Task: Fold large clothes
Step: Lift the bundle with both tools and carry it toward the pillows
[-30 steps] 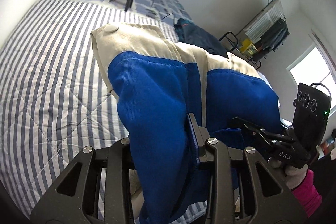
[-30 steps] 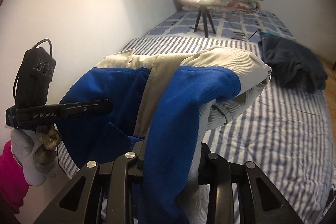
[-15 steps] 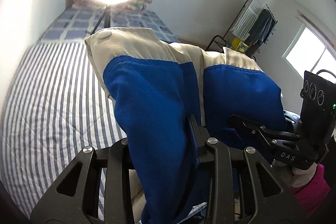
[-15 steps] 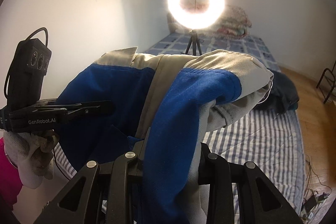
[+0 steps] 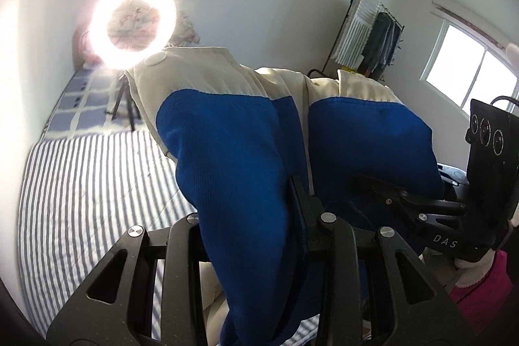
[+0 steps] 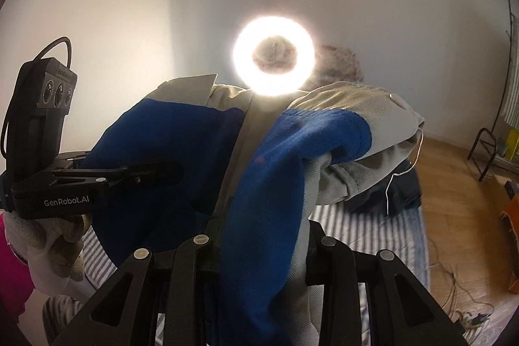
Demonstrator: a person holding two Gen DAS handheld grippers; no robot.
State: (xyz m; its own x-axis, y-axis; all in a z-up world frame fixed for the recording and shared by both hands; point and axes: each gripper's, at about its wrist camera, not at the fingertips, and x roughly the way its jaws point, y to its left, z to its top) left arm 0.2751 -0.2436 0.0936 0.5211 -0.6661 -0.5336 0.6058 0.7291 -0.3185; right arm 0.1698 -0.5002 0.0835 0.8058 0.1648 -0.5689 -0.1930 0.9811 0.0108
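A blue and cream jacket (image 5: 227, 151) hangs lifted above the striped bed (image 5: 81, 184), draped over both grippers. My left gripper (image 5: 259, 216) is shut on its blue cloth, which covers the fingertips. My right gripper (image 6: 259, 235) is shut on the same jacket (image 6: 292, 167), its fingertips also buried in cloth. The right gripper shows in the left wrist view (image 5: 421, 209) at the right, clamped in the fabric. The left gripper shows in the right wrist view (image 6: 129, 177) at the left, also clamped in the fabric.
A lit ring light (image 5: 133, 28) on a tripod stands on the bed's far end. A dark garment (image 6: 395, 193) lies on the bed at right. A clothes rack (image 5: 373, 31) and window (image 5: 470, 73) are at right. Wooden floor (image 6: 454, 184) beside the bed.
Both grippers have risen and tilted upward with the jacket; the bed has dropped lower in view and the wall and ring light now fill the middle.
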